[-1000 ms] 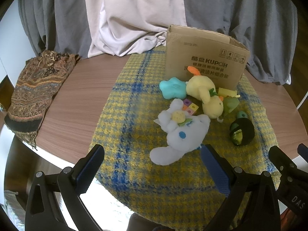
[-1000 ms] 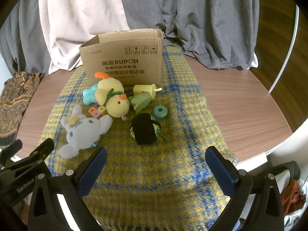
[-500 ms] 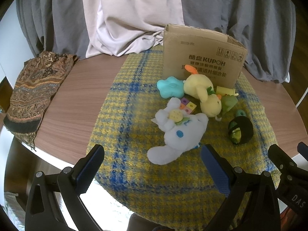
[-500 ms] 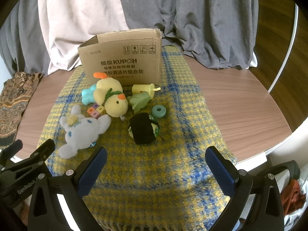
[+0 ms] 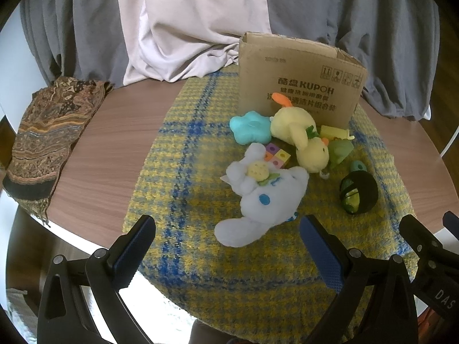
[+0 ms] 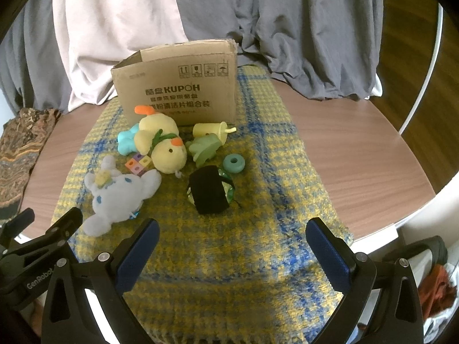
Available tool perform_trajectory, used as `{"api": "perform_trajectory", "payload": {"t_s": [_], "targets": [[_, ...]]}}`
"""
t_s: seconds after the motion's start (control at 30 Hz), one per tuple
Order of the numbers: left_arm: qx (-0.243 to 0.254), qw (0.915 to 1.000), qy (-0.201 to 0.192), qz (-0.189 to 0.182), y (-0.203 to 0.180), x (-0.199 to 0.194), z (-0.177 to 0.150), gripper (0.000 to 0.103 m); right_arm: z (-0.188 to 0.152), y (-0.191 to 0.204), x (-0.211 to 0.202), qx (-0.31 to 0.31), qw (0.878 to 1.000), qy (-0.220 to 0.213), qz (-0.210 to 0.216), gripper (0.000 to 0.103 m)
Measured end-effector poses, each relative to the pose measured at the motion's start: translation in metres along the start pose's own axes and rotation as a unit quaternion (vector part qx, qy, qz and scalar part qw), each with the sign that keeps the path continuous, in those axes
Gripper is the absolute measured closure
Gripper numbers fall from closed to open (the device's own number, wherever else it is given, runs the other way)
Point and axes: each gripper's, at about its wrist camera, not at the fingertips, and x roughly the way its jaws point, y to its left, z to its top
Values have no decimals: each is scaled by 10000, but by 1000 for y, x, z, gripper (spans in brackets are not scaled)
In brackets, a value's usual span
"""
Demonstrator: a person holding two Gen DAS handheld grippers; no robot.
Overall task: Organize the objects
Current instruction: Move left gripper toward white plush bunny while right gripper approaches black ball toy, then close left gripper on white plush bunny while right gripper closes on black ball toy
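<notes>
The left hand-held gripper (image 5: pixel 226 246) hangs over the near edge of the table (image 5: pixel 114 143), jaws spread wide with nothing between them. The right hand-held gripper (image 6: pixel 232 246) sits just beside it, also over the near edge, jaws wide apart and empty.

Under both lies a yellow and blue plaid cloth (image 6: pixel 258 229) that covers the middle of the table and drapes over its near edge. Nearest the grippers on the cloth is a white plush toy (image 5: pixel 266 197), lying flat with one ear pointing toward the near edge. To its right, apart from it, rests a black and green ball (image 6: pixel 210 189). Just past the white plush are small coloured cubes (image 5: pixel 276 156), touching a yellow duck plush (image 6: pixel 163 146) that lies on its side. A teal star-shaped toy (image 5: pixel 251 126) lies against the duck on the left. On the duck's right sit a green toy (image 6: pixel 205 147), a yellow toy cup (image 6: pixel 210 130) lying on its side behind it, and a teal ring (image 6: pixel 233 163) flat on the cloth.

Behind the toys, toward the far edge, stands an open cardboard box (image 6: pixel 178 86), upright on the cloth. A brown patterned scarf (image 5: pixel 48 137) hangs over the table's left edge. Grey and pale curtains (image 5: pixel 195 14) fall behind the far edge.
</notes>
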Motion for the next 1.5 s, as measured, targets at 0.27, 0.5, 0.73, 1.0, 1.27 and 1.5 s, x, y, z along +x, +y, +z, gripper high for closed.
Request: {"api": "perform_trajectory", "payload": {"t_s": [0.27,0.5,0.73,1.0,1.27,1.5], "targets": [[50,10000,-25,4,-3,8,0,1,0,-2,6,63,10000,-14,-63,1],[125,9999,48,-8,-6,20,0,1,0,-5,16,111,9999,11,-100,1],[251,9996,71,-128,-15,37,2,1,-1,-7,28,127,9998,26,-138,1],[492,9984,76,-270,-28,55,5,1,3,-8,45,115,9999,0,-127,1],[500,9980,270,-272,-31,77,6,1,10,-6,63,56,9999,72,-107,1],[521,9974,375,-315,-35,91,7,1,12,1,83,-113,9996,260,54,1]]}}
